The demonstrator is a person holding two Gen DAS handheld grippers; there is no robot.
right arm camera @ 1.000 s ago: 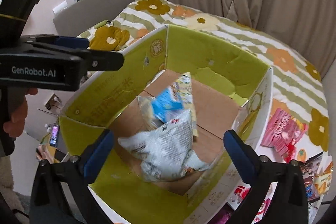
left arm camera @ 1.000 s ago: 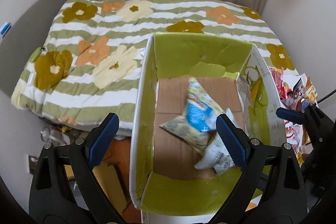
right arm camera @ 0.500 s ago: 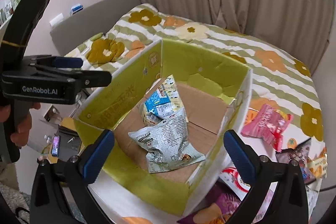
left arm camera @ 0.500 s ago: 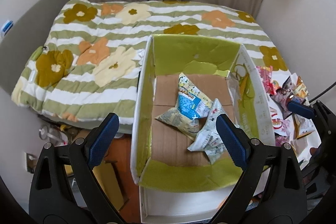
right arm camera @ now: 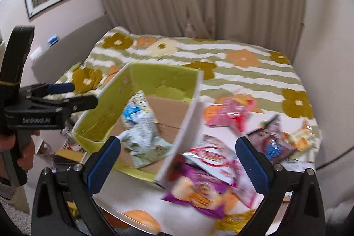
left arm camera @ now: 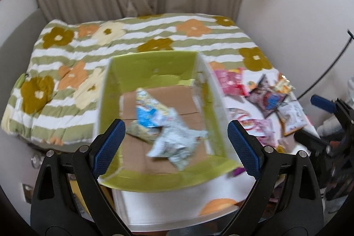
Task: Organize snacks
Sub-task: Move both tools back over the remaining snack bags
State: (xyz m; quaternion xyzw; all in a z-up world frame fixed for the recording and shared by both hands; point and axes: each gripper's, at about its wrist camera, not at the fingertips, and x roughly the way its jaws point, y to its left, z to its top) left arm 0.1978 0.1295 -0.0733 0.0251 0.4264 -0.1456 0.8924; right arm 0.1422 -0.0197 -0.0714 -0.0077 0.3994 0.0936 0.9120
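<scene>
Two crinkled foil packets (left arm camera: pixel 168 129) in a cardboard box (left arm camera: pixel 154 68).

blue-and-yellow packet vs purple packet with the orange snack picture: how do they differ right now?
The blue-and-yellow snack packet lies inside the green-lined cardboard box; the purple snack packet lies outside it on the floral quilt, near the box's near corner. The blue-and-yellow one leans against a grey-white packet; the purple one lies under the edge of a red-and-white packet. Both are soft, sealed-looking bags, and neither is in a gripper.
</scene>
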